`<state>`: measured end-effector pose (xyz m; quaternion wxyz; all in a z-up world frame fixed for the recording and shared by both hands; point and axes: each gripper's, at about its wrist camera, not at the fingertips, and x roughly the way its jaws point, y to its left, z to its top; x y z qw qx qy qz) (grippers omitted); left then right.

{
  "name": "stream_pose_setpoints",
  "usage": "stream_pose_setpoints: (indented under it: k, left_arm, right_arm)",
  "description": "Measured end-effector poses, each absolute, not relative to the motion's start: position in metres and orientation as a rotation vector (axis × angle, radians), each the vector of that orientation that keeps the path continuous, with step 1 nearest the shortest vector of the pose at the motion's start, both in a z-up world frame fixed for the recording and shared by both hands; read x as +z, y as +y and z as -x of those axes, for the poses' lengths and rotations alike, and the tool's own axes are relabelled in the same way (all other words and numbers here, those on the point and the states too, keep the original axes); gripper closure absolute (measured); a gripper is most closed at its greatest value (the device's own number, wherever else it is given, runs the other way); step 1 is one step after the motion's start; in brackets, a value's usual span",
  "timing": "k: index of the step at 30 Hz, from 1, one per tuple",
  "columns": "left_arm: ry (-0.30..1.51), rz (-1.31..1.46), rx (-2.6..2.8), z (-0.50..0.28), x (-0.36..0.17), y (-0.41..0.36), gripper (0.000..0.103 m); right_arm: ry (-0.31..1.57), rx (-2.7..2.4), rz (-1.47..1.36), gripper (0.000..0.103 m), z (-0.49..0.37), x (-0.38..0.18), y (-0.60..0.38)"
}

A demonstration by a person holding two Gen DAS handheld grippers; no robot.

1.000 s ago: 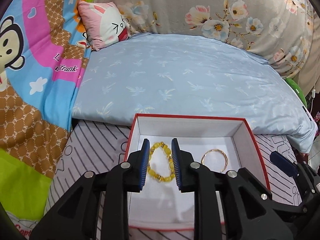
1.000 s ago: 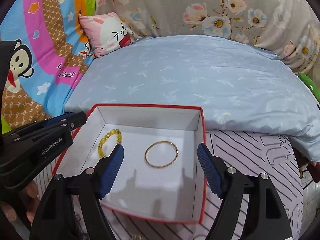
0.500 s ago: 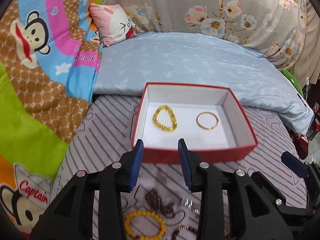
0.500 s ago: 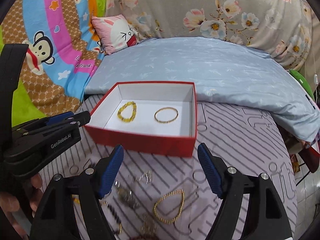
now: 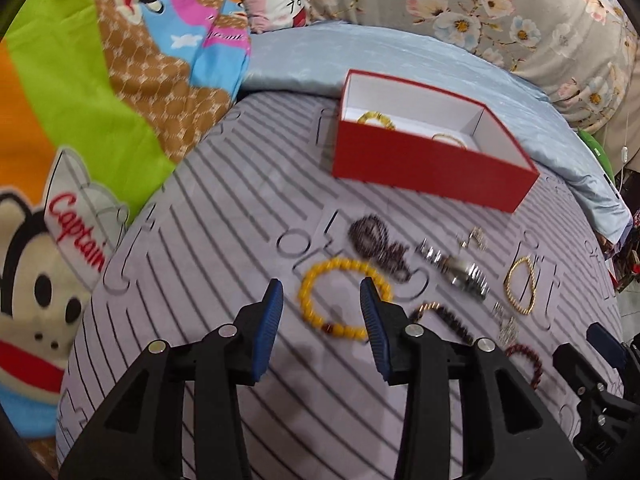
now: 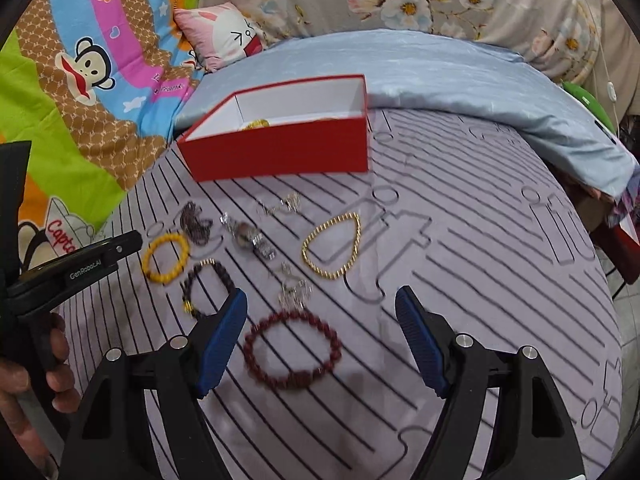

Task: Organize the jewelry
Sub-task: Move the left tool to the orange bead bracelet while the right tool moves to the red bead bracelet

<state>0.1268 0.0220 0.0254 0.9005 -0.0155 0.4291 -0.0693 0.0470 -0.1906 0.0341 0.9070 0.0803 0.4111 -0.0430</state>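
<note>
The left gripper is held with its jaws moderately open and empty, lined up on the yellow beaded bracelet that lies flat on the grey striped mat. The right gripper is spread wide, also empty, above the dark red beaded bracelet.

The step in hand is judged to be the next pick-up. It would best be done by lowering one jaw inside the ring and one outside, so that a single strand of beads is pinched rather than the whole loop squeezed.

The yellow bracelet is seen as an oval whose long axis runs roughly left to right across the left wrist view, its one dark bead at the near edge. The red bracelet is nearly round, so no clear axis can be given.

The red open-topped cardboard box stands beyond the loose pieces, already holding a yellow beaded bracelet and a thin gold bangle.
</note>
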Motion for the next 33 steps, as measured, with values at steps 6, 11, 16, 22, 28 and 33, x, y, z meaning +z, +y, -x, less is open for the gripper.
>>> stream_pose_setpoints:
  k: [6,11,16,22,28,33]
  left_arm:
    - [0.870,-0.009,-0.118,-0.101,0.010,0.022,0.065]
    - [0.839,0.013,-0.128,-0.090,0.012,0.020,0.065]
    - [0.827,-0.008,-0.133,-0.084,0.013,0.015,0.065]
    - [0.841,-0.010,-0.128,-0.079,0.007,0.015,0.065]
    - [0.834,0.003,-0.121,-0.077,0.003,0.018,0.065]
    - [0.838,0.006,-0.121,-0.078,0.000,0.019,0.065]
  right_arm:
    - [0.853,-0.106,-0.106,0.030,-0.025,0.019,-0.179]
    - [0.834,-0.097,-0.061,0.030,-0.016,0.016,-0.167]
    - [0.834,-0.092,-0.075,0.030,-0.012,0.012,-0.167]
    - [0.853,-0.096,-0.113,0.031,-0.010,0.004,-0.173]
    - [0.856,-0.104,-0.125,0.038,-0.013,0.001,-0.177]
    - [0.866,-0.113,-0.168,0.048,-0.020,-0.001,-0.186]
